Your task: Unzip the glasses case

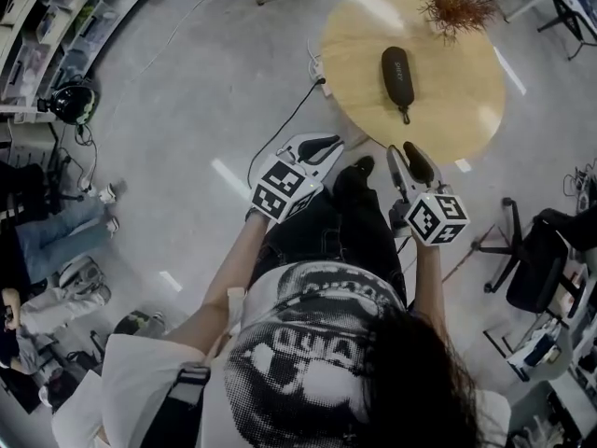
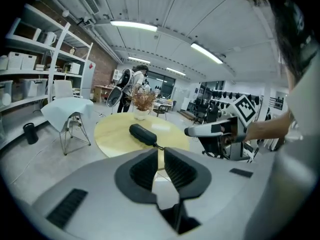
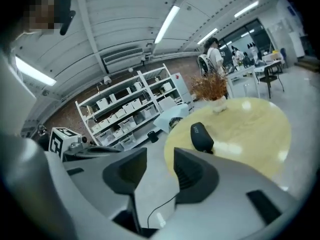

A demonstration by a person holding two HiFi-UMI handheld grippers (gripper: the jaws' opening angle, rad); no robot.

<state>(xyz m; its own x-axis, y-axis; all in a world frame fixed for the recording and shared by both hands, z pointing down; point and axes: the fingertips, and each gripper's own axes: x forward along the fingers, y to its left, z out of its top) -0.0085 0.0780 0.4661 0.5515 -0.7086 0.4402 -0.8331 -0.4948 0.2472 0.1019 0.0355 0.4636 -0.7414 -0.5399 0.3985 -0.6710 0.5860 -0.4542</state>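
Up on the round table (image 1: 359, 49), head view first: the glasses case (image 1: 398, 76) lies flat near the middle, dark and oblong, a small tab at its near end pointing back towards the person; a dried plant (image 1: 457, 0) stands at the far rim, well apart from it; the left gripper (image 1: 320, 145) and right gripper (image 1: 408, 161) both hang short of the table edge, touching nothing.

Over to the left gripper view: the case (image 2: 142, 134) sits ahead on the tabletop (image 2: 112, 134), zipped by the look of it; the left gripper (image 2: 161, 155) has its jaws only narrowly apart, a thin slot between the pads and nothing in it; the right gripper (image 2: 200, 130) shows off to the side, also in the air.

Now the right gripper view: the right gripper (image 3: 160, 159) stands wider open, a clear gap with only floor and a cable behind it; the case (image 3: 201, 136) lies just past the jaws on the table (image 3: 250, 129), not touched.

My read on handling: a light, semi-stiff shell, likely to skate on that smooth wood; so one gripper should pin the body across its width while the other pinches the small tab at the near end; whether that tab is the zipper pull or a strap loop, I cannot tell.
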